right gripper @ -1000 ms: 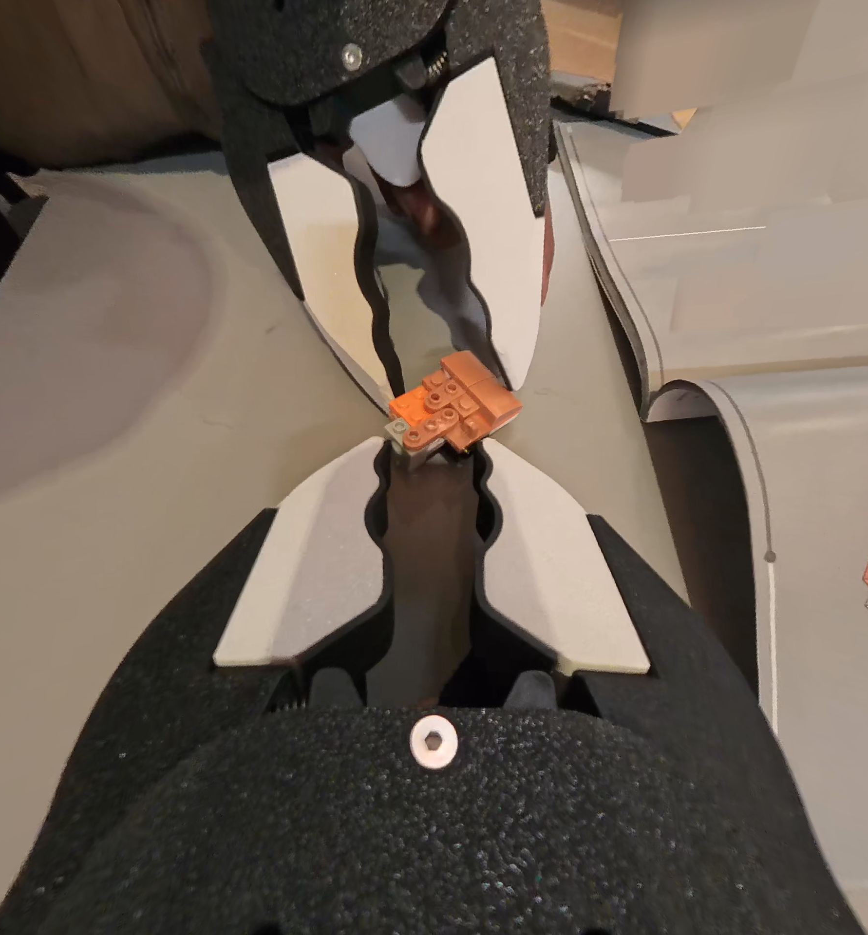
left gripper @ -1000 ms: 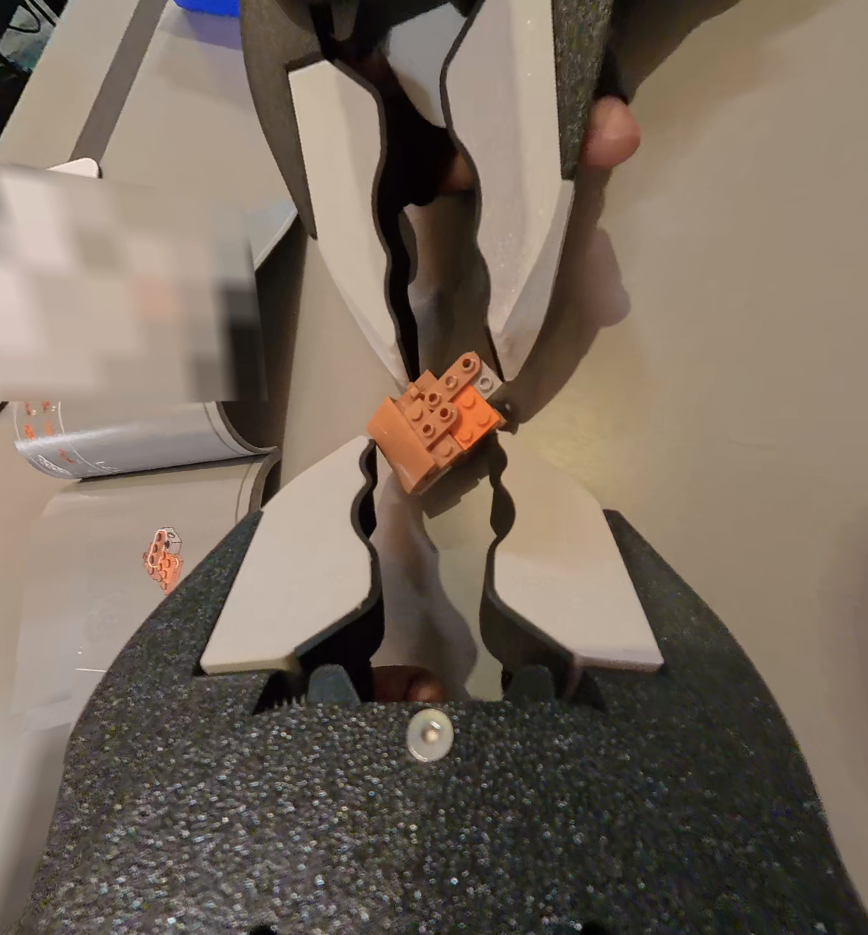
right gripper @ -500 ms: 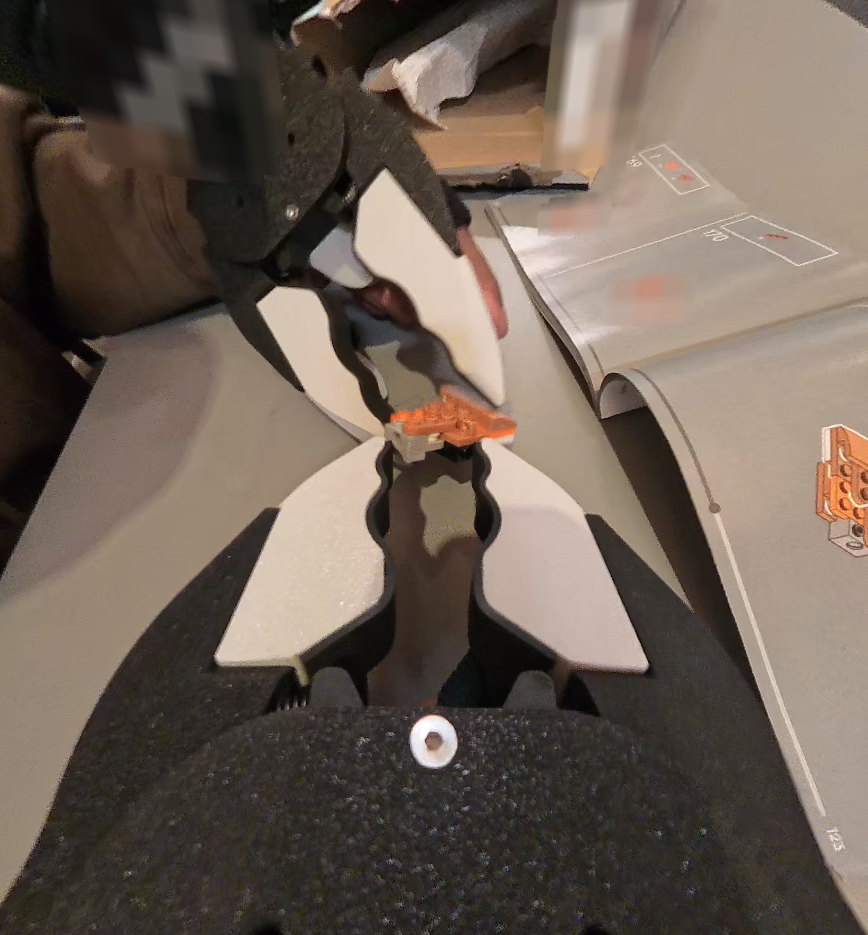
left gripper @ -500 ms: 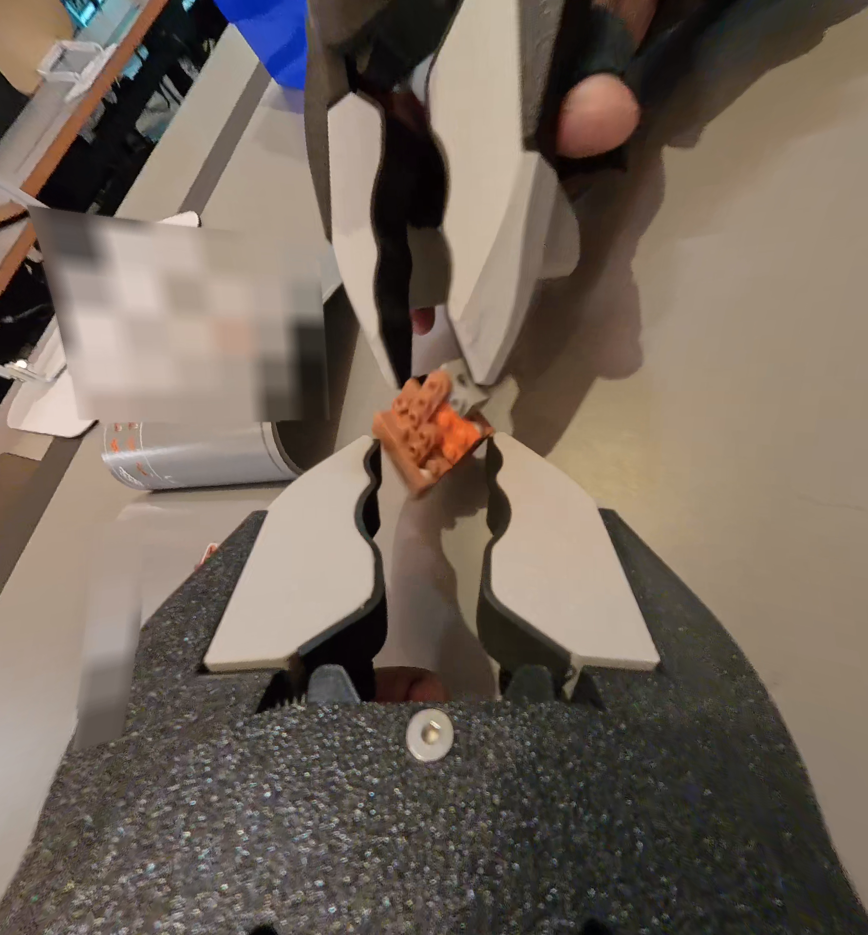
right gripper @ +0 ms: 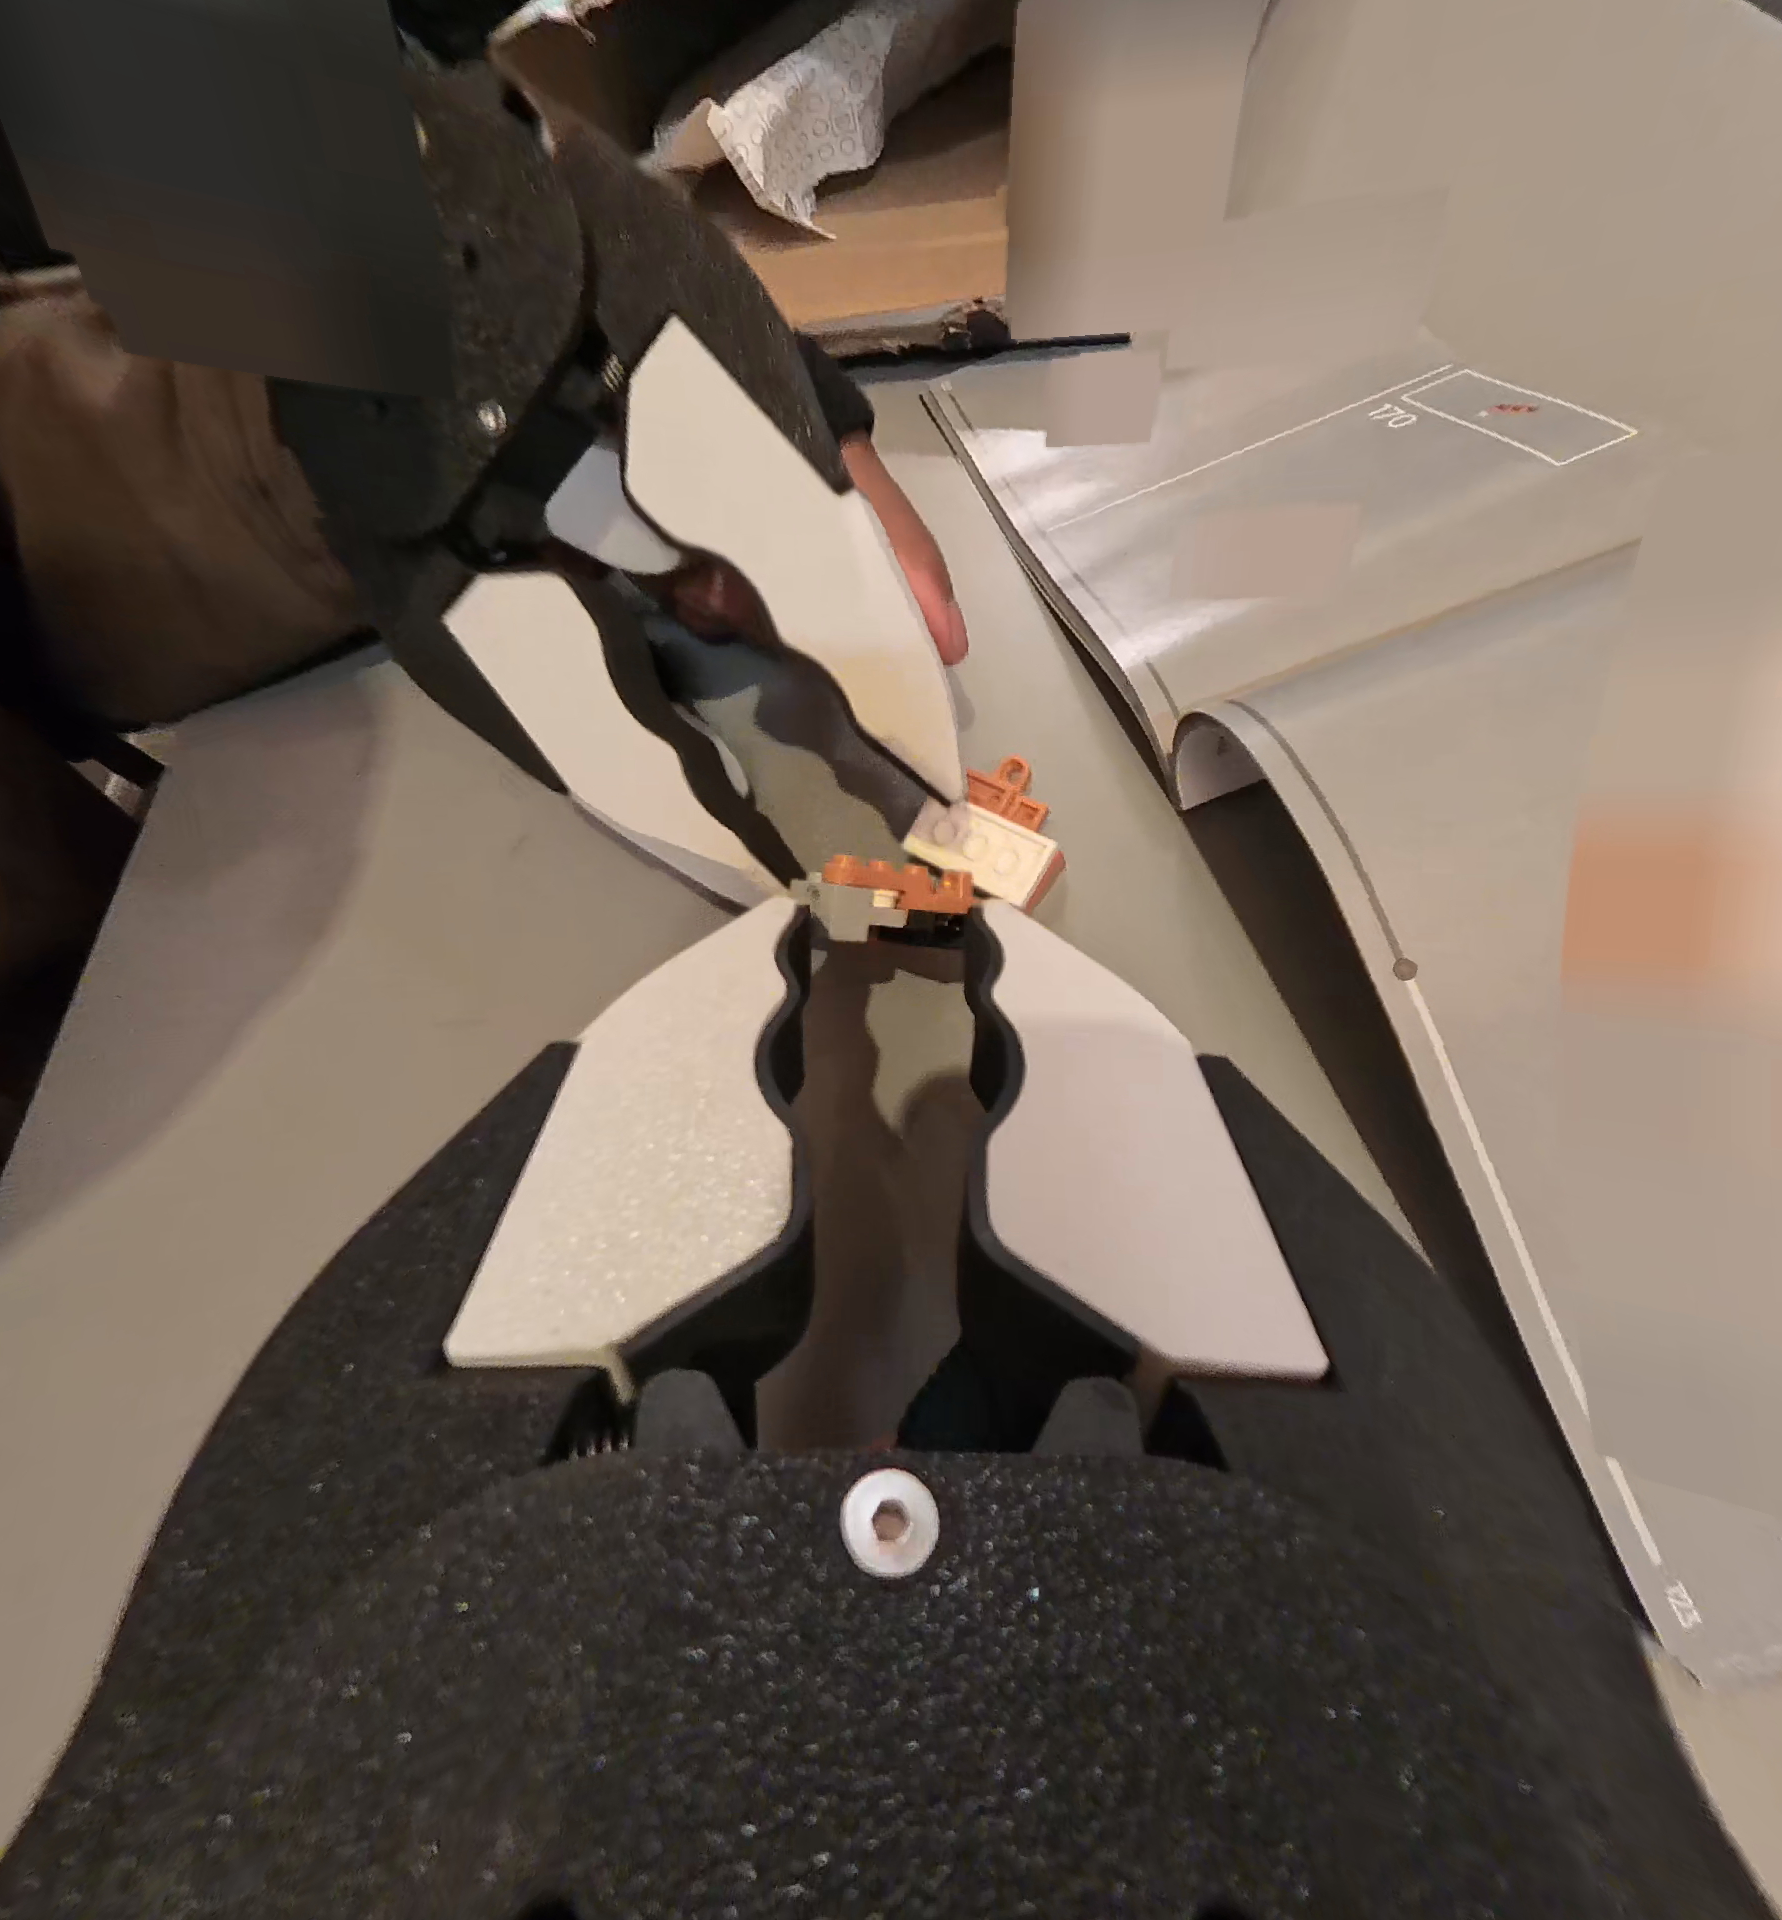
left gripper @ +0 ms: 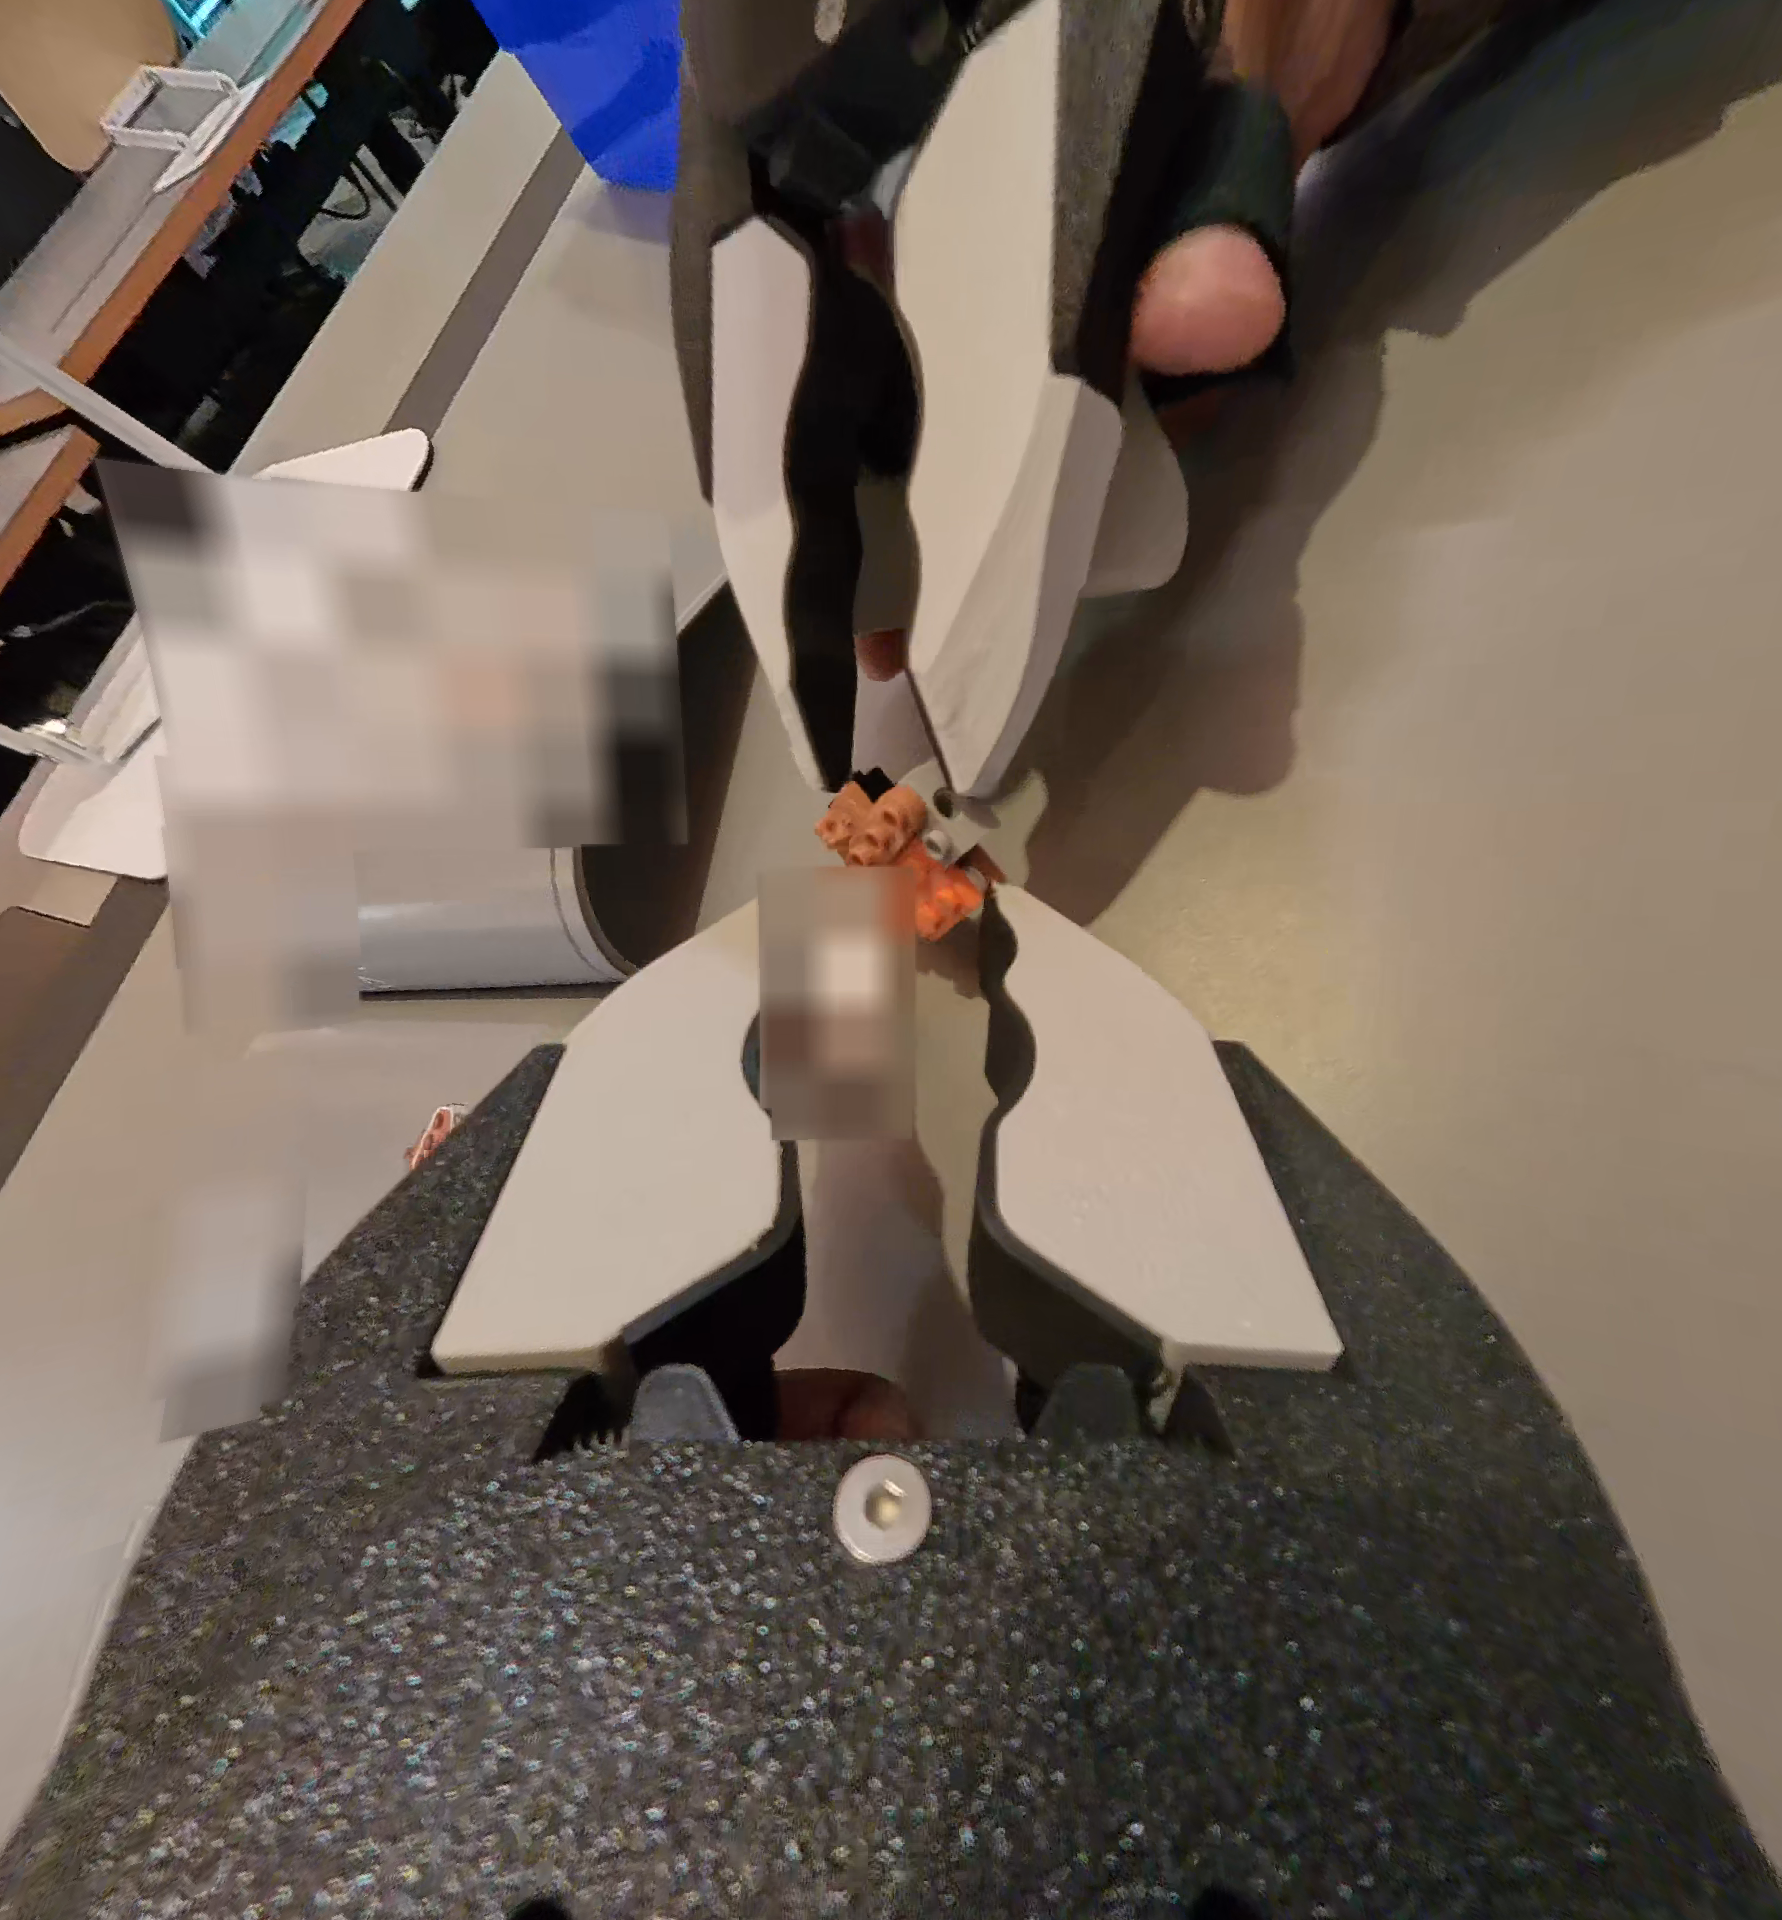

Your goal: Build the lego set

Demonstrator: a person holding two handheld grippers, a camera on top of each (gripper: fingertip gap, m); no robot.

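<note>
Both hand-held grippers have tilted; my right hand-held gripper [right gripper: 887, 920] grips the orange assembly [right gripper: 892, 891], left hand-held gripper [right gripper: 856, 831] pinching beside it. Press squarely.

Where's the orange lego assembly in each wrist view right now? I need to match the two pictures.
Left wrist view: orange lego assembly sits just above centre, between the left gripper below and the right gripper's tips above; a blur patch covers its lower part.
Right wrist view: the assembly sits just above centre, at the right gripper.
Shared landmark: the open instruction booklet, at left in the left view.
</note>
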